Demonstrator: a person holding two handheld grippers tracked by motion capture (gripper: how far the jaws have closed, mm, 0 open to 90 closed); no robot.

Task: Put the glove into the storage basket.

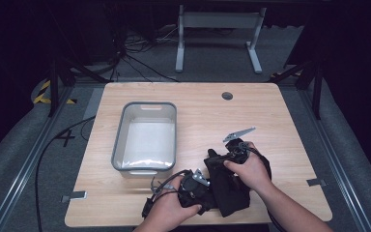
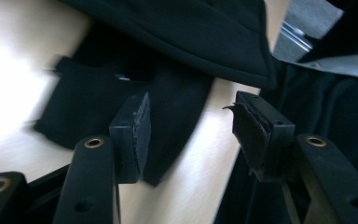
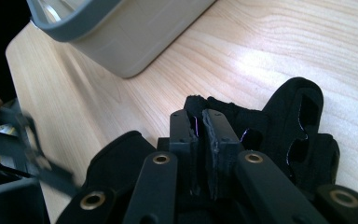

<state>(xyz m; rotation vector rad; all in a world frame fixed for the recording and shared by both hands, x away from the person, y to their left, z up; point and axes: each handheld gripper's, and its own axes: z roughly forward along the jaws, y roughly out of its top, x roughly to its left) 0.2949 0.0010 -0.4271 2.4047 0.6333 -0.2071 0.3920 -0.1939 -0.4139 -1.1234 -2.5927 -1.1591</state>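
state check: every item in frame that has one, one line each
black garment: bunched on the table, one edge pinched by the right gripper.
grey bin: upright, empty, apart from the garment.
left gripper: jaws open over the cloth, nothing between the pads.
right gripper: jaws shut on a fold of the garment.

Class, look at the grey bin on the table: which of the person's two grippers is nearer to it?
Left. The left gripper sits just past the grey bin's near corner, over the black cloth. The right gripper is farther out to the bin's right, shut on that cloth.
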